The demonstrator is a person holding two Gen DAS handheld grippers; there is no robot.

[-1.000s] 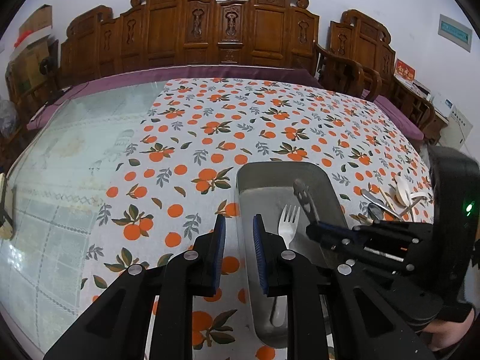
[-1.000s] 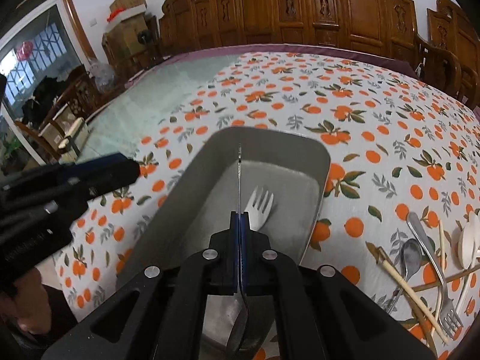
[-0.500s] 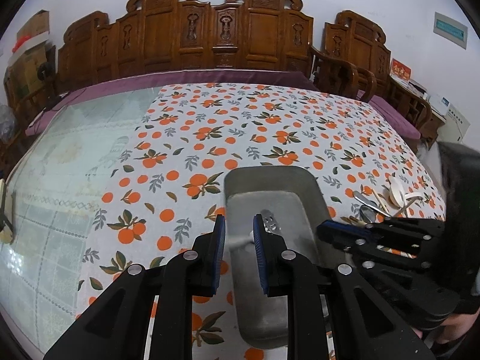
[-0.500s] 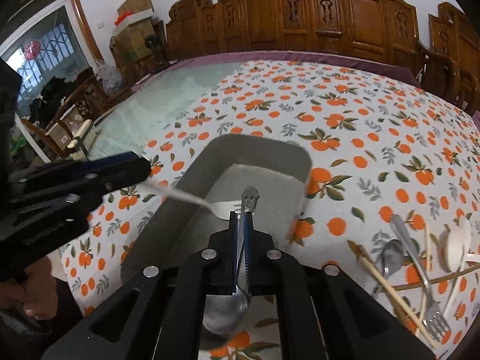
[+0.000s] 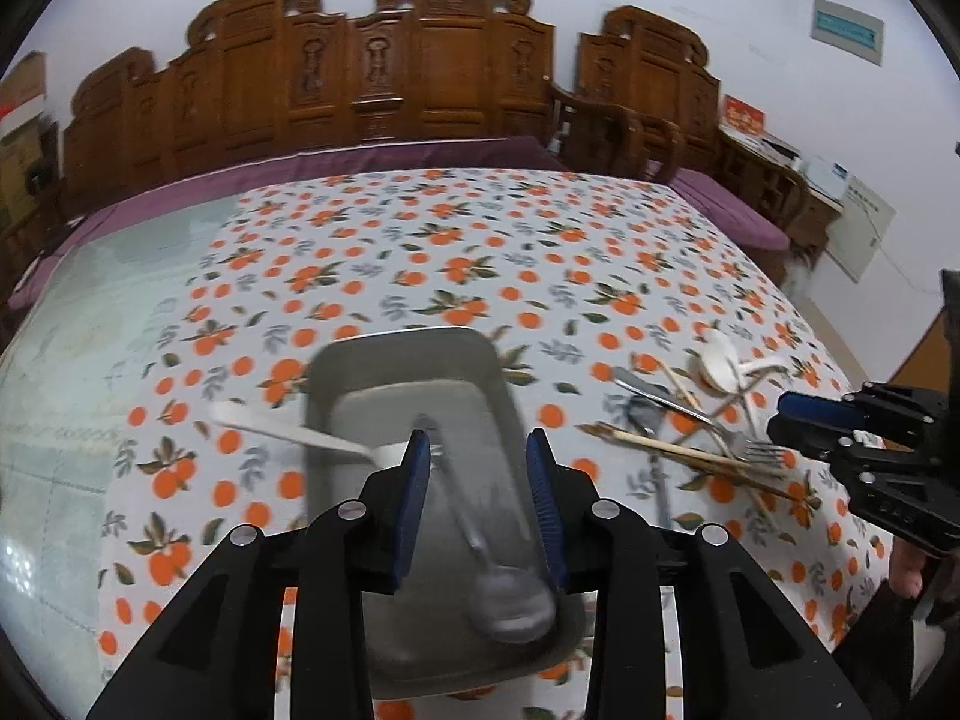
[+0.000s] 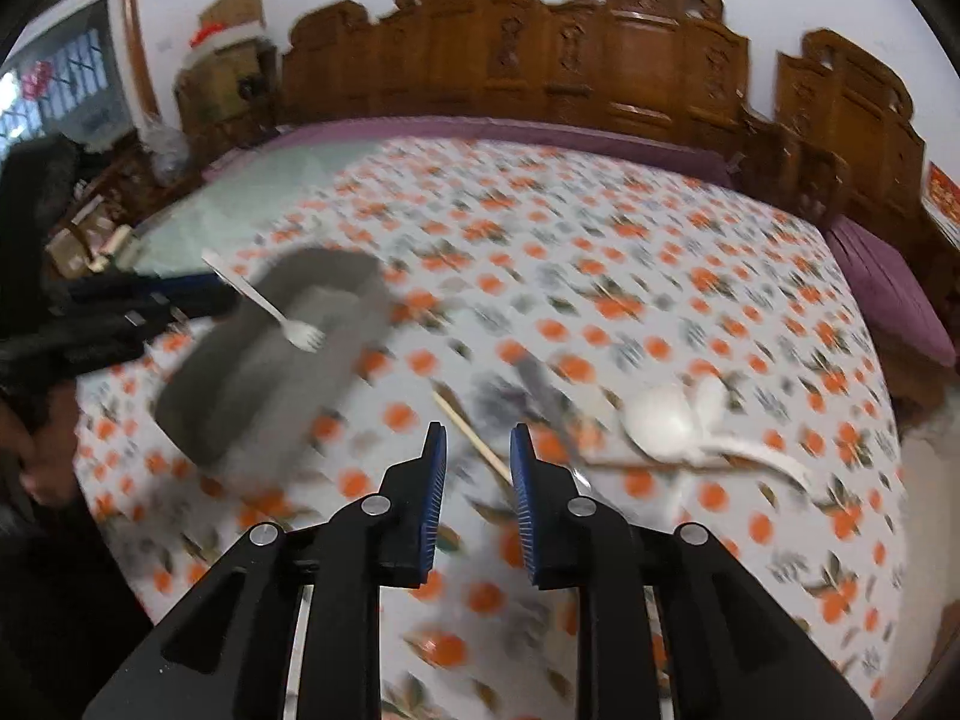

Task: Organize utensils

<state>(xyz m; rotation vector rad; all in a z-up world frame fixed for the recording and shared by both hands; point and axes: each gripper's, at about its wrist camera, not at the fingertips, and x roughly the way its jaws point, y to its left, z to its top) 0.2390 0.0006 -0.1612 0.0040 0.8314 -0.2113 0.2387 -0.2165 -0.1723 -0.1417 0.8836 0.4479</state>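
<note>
From the left wrist, the left claw stands released over the metal tray, its jaws having just been opening, with nothing pinched between the blue pads. The tray sits on the tabletop with its orange-print cloth. Inside the tray a metal spoon lies with its bowl toward the near end, blurred. A white fork leans over the tray's left rim, handle out over the cloth, head inside. To the right of the tray lies a loose heap: a metal fork, chopsticks and a white spoon. Further right of the tray the right claw hangs above the heap's edge.

From the right wrist, blurred, the right claw is released too, jaws just opened and empty, above the cloth right of the tray. The white fork slants over the tray, tines down. The left claw sits at the tray's left side. Right of the tray lie a chopstick and the white spoon.
</note>
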